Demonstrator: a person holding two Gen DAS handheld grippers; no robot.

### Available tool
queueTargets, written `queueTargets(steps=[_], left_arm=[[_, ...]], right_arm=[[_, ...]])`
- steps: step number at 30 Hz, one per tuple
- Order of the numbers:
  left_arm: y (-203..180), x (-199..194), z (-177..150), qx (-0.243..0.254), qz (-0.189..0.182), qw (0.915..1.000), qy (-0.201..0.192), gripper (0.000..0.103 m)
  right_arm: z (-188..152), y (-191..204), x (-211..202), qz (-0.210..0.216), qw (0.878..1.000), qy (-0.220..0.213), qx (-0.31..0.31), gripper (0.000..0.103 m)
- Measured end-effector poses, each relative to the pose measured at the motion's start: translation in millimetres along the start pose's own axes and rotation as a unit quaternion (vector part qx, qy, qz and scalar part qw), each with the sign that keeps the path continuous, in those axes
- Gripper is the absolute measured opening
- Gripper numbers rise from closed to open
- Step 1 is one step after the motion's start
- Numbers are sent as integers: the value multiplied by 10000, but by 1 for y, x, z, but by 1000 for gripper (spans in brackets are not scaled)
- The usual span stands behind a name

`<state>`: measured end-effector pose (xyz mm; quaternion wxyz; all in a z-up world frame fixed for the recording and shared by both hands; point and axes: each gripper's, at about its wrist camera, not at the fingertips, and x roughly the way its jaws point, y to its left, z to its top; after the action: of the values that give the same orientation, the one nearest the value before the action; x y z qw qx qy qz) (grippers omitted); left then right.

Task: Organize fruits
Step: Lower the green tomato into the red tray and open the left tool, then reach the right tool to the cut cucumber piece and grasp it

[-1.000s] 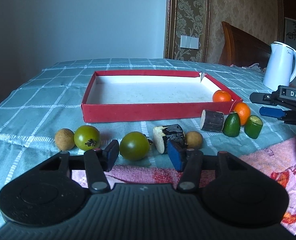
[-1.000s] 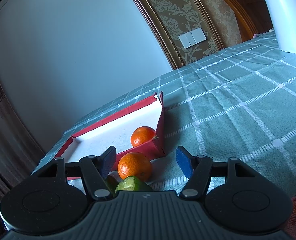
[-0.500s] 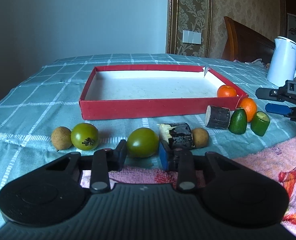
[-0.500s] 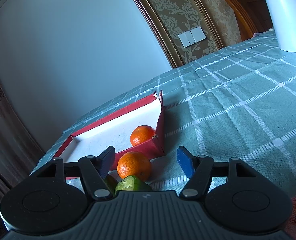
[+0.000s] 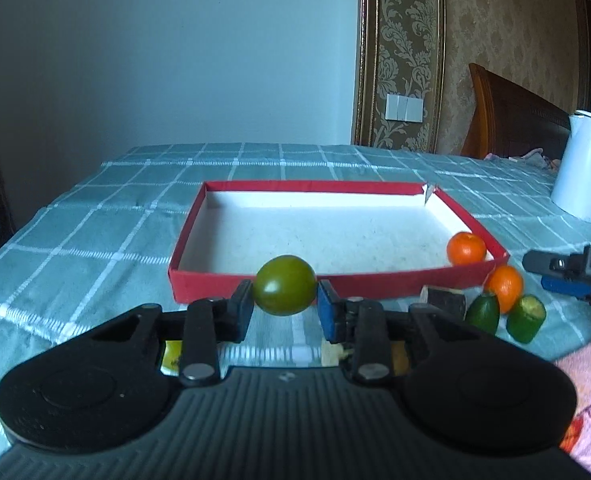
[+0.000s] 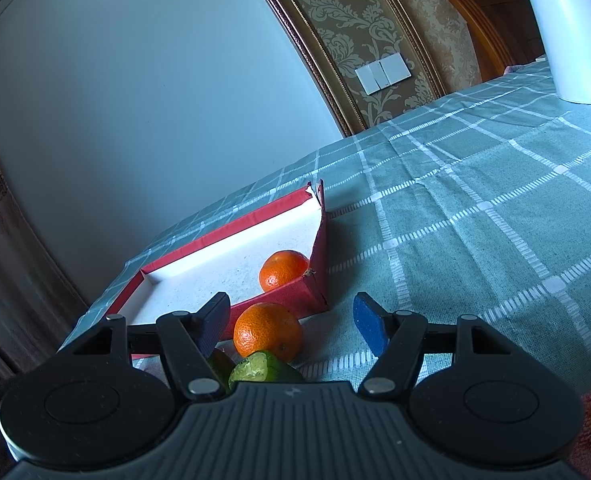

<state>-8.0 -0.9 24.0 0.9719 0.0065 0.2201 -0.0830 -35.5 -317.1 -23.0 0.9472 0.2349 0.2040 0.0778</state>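
The left tool (image 5: 285, 307) is clamped on a green tomato (image 5: 285, 285), pads on its two sides, fruit clear of the bench (image 5: 75, 248). At 12 o'clock, just beyond, lies the red tray (image 5: 211, 280) with one orange (image 5: 466, 248) in its near right corner. My advice: carry the tomato over the near wall before lowering, and release only once it rests on the tray floor, since it will roll. At 3 o'clock the right tool (image 6: 291, 322) hangs half open, empty, by a second orange (image 6: 267, 330) outside the tray.
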Motion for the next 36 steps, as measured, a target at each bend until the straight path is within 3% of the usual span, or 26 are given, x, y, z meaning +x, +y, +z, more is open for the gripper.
queueTargets(steps=[3,5,7,8,14,20,25,32,36], left_arm=[[-3,19,19,14,127,9999,18,31],[-2,33,25,-21,214,9997,91,37],[0,36,25,-109,357,9993,30,79],[0,32,23,-150,395,9990,-108,82],[-4,0,-2,187,461,9980,-399,84],[12,-7,-26,-87,454,9986,-268,88],[15,-2,-25,-202,682,9969,-337,92],[11,-1,-27,-25,546,9980,-304,92],[13,1,-26,-84,512,9983,-254,92]], right_arm=[[0,0,0,-3,10000,-4,6,68],[0,-1,0,-1,10000,-9,18,68],[0,-1,-1,-1,10000,-10,20,68],[0,-1,-1,0,10000,-7,21,68],[0,-1,-2,3,10000,-3,12,68],[0,-1,-2,-8,10000,-19,29,68],[0,-1,-1,-18,10000,-13,37,68],[0,-2,-2,33,10000,44,-6,73],[-3,8,-12,-2,9986,223,-472,73]])
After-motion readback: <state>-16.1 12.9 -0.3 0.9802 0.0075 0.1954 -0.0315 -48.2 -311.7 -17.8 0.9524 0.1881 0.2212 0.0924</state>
